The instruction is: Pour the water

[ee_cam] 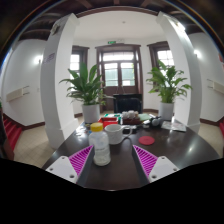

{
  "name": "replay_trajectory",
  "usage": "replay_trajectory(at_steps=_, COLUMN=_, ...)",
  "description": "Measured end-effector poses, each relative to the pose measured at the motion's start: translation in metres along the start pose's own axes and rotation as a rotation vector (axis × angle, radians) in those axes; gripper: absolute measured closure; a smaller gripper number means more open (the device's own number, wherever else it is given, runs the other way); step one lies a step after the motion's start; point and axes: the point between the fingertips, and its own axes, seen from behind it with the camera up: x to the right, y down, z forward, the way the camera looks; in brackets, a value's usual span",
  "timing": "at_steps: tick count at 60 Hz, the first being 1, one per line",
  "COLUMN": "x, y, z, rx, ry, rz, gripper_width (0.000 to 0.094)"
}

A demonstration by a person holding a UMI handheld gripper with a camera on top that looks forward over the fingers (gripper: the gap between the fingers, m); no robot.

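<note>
1. The gripper point(111, 161) hovers over a dark round surface point(175, 150), jaws spread wide (nothing held).
2. A yellow-capped bottle point(100, 146) stands between them, gaps either side.
3. A white cup point(114, 133) sits just beyond.

Seeing bottle point(100, 147) standing on table point(180, 150) between my gripper point(112, 161) fingers, gaps showing either side. Cup point(114, 133) sitting just behind bottle. Coaster point(146, 141) lying right of cup. Two potted plants point(88, 88) standing beyond table's far edge.
</note>
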Motion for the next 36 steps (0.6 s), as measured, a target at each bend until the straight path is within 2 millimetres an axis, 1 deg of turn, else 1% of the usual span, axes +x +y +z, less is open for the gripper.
replay_trajectory(at_steps=4, x=-0.007, y=0.002, z=0.014, rx=-0.033, ry=-0.031, rz=-0.017, gripper_width=0.0182)
replay_trajectory(at_steps=9, x=-0.007, y=0.001, z=0.033, rx=-0.059, ry=-0.041, rz=-0.059, gripper_width=0.0176)
replay_trajectory(at_steps=14, x=0.000, y=-0.014, z=0.060, rx=-0.054, ry=-0.045, rz=-0.079, gripper_width=0.0174)
replay_trajectory(at_steps=21, x=0.027, y=-0.036, z=0.100, rx=-0.055, ry=-0.022, rz=-0.104, gripper_width=0.0174)
replay_trajectory(at_steps=25, x=0.049, y=-0.048, z=0.121, rx=-0.060, ry=0.002, rz=-0.120, gripper_width=0.0176)
replay_trajectory(at_steps=27, x=0.053, y=-0.052, z=0.133, rx=-0.063, ry=0.007, rz=-0.126, gripper_width=0.0175)
replay_trajectory(at_steps=28, x=0.058, y=-0.057, z=0.134, rx=-0.064, ry=0.001, rz=-0.128, gripper_width=0.0175)
replay_trajectory(at_steps=29, x=0.059, y=-0.059, z=0.141, rx=-0.060, ry=0.006, rz=-0.130, gripper_width=0.0174)
replay_trajectory(at_steps=30, x=0.068, y=-0.064, z=0.143, rx=-0.060, ry=0.003, rz=-0.128, gripper_width=0.0177)
replay_trajectory(at_steps=32, x=0.078, y=-0.069, z=0.152, rx=-0.061, ry=0.009, rz=-0.123, gripper_width=0.0176)
replay_trajectory(at_steps=33, x=0.079, y=-0.069, z=0.159, rx=-0.059, ry=0.014, rz=-0.121, gripper_width=0.0177)
replay_trajectory(at_steps=36, x=0.094, y=-0.076, z=0.170, rx=-0.061, ry=0.006, rz=-0.111, gripper_width=0.0203)
